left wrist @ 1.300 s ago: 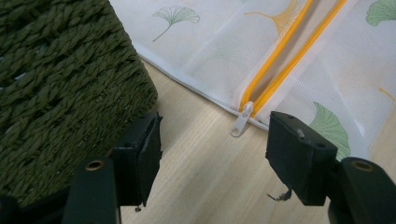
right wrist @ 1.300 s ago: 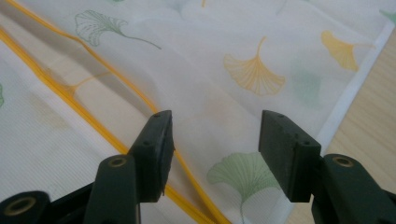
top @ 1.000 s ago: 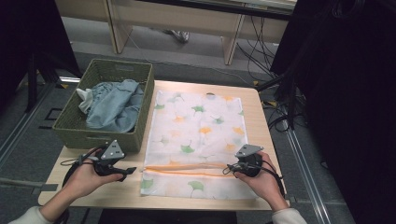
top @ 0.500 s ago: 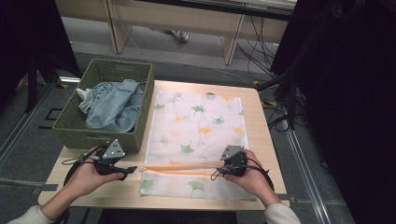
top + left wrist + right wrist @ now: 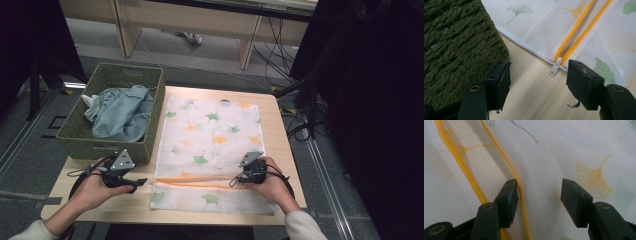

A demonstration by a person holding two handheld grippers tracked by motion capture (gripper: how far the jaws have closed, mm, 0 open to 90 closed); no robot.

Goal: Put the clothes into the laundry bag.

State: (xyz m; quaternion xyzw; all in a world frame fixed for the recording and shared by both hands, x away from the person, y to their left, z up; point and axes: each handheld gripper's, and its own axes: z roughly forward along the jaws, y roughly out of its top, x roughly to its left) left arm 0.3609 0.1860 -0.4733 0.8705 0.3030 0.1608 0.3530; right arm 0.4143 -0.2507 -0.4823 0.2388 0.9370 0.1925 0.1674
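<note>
Black jaws of left gripper (image 5: 537, 83): spread wide, nothing between but bare wooden table (image 5: 531, 100). White zipper pull (image 5: 555, 66): just ahead of the gap, nearer the right-hand jaw, lying flat at the bag's edge, untouched. Woven green basket (image 5: 459, 42): close against the outer side of the left-hand jaw. Black jaws of right gripper (image 5: 539, 200): likewise parted, hovering low over white mesh laundry bag (image 5: 554, 157); contact with the fabric not determinable. Orange zipper (image 5: 506, 165): two open tracks, the nearer running up beside the left-hand jaw. Bag, high view: spread flat on the table between both grippers, ginkgo-leaf print. Blue garment (image 5: 122, 112): bundled inside the basket, beyond the left gripper.
</note>
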